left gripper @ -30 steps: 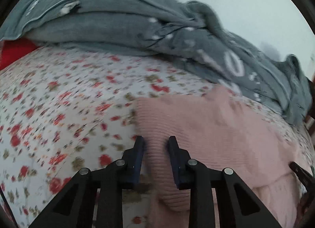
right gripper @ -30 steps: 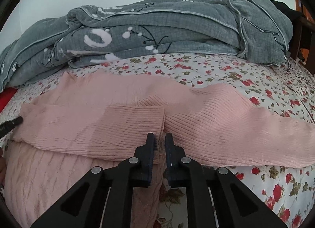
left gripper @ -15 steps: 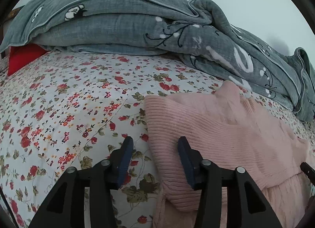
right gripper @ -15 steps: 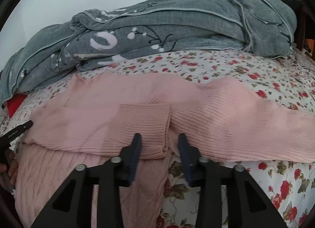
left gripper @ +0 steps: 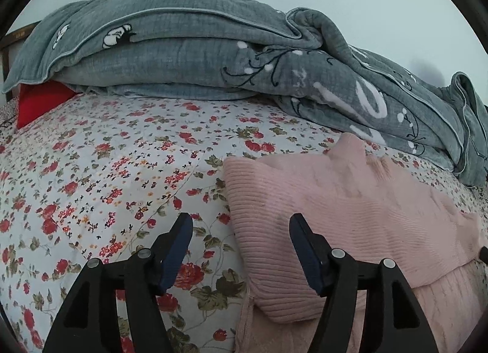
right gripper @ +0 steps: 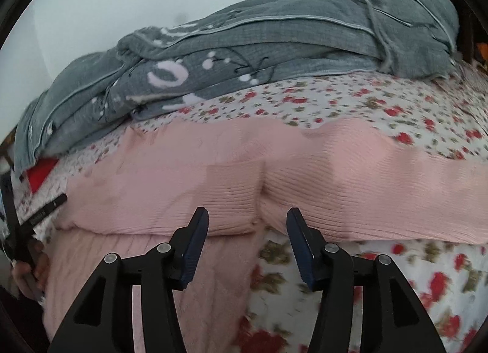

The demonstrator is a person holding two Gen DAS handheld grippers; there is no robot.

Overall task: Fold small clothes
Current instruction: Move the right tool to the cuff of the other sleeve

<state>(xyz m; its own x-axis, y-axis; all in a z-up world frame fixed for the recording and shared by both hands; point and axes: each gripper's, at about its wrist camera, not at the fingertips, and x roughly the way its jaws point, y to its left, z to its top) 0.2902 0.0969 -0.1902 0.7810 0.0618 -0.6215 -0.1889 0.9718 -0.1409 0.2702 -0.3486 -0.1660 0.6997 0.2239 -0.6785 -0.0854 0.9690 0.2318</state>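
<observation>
A pink ribbed sweater (left gripper: 350, 206) lies on the floral bedsheet (left gripper: 106, 170), its sleeves folded in across the body. In the right wrist view the two cuffs of the sweater (right gripper: 335, 176) meet in the middle, just ahead of my right gripper (right gripper: 247, 212). Its jaws are opening and nothing sits between the pads. My left gripper (left gripper: 240, 217) straddles the sweater's folded left edge: one finger is over the sheet, the other over the knit. Its jaws are opening too, and the pads do not press on the cloth.
A bulky grey quilt (left gripper: 183, 57) is piled along the back of the bed against a pale wall. A red pillow (left gripper: 39, 102) peeks from under it at the left. A hand (right gripper: 27, 270) with the left gripper shows at the left edge of the right wrist view.
Both grippers were pinched on the pink knit a second ago. Each has let go and spread its jaws, and the sweater has stayed flat on the bed.
</observation>
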